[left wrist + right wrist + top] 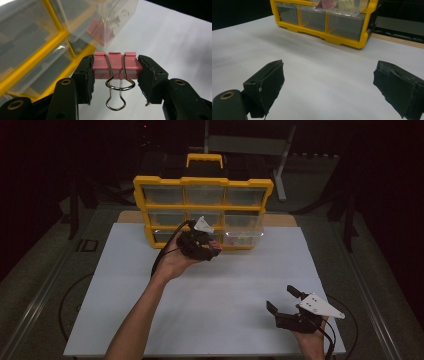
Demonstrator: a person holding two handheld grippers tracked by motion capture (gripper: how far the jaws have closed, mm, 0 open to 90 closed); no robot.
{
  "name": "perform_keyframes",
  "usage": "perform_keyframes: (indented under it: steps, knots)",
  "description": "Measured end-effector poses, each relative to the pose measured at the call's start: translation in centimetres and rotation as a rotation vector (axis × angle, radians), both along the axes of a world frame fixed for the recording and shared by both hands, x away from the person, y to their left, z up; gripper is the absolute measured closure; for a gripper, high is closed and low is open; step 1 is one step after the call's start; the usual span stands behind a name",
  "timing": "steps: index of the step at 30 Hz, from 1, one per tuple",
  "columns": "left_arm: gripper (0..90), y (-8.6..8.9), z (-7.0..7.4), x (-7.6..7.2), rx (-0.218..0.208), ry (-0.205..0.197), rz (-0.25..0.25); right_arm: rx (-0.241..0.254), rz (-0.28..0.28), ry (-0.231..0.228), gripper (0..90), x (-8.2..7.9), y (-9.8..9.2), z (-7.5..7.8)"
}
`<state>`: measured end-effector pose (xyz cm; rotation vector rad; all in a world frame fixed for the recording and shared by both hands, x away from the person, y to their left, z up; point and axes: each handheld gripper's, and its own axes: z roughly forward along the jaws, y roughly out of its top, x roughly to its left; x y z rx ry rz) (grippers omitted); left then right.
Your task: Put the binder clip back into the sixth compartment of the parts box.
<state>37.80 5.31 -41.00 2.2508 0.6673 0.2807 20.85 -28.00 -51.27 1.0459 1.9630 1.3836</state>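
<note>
Left gripper [115, 72] raised just in front of the yellow drawer cabinet [202, 182], near its lower middle row. Jaws clamped on a pink binder clip [115, 65], pressing on its two ends; the clip's wire handles hang down between the jaws. In the high view the left gripper [200, 245] sits in the person's left hand [172, 262], forearm reaching in from the bottom edge.

One clear drawer [243, 227] at the cabinet's lower right is pulled out toward the person. More pink clips [100, 30] visible inside it through the plastic; count cannot be told.

Right gripper [286, 300] low over the white desk [210, 320] at near right, well apart from the cabinet. Jaws spread wide, nothing between them; bare desk surface shows in the gap in the right gripper view [327, 87].
</note>
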Motion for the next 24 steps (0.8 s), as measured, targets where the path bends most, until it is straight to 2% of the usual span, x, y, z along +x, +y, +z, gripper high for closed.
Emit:
perform_keyframes:
  steps: [3, 4, 6, 14, 16, 24]
  knots:
    - [50.2, 0.0, 0.6, 0.2, -0.01, -0.002, -0.011, 0.004, -0.003, 0.003, 9.0, 0.0, 0.0, 0.0]
    - [50.2, -0.1, 1.4, 0.4, -0.017, -0.005, -0.022, 0.004, -0.004, 0.002, 9.0, 0.0, -0.1, 0.0]
    - [50.2, -0.2, 2.0, 0.7, -0.025, -0.006, -0.029, 0.005, -0.004, 0.002, 9.0, 0.0, 0.0, 0.0]
    - [50.2, -1.3, 4.9, 1.8, -0.018, -0.039, -0.072, 0.005, -0.004, 0.003, 9.0, 0.0, 0.0, 0.0]
    - [50.2, -1.6, 5.5, 2.1, -0.01, -0.046, -0.073, 0.005, -0.003, 0.002, 9.0, 0.0, 0.0, 0.0]
    - [50.1, -2.8, 7.5, 3.4, -0.03, -0.053, -0.076, 0.005, -0.002, 0.003, 9.0, 0.1, 0.0, -0.1]
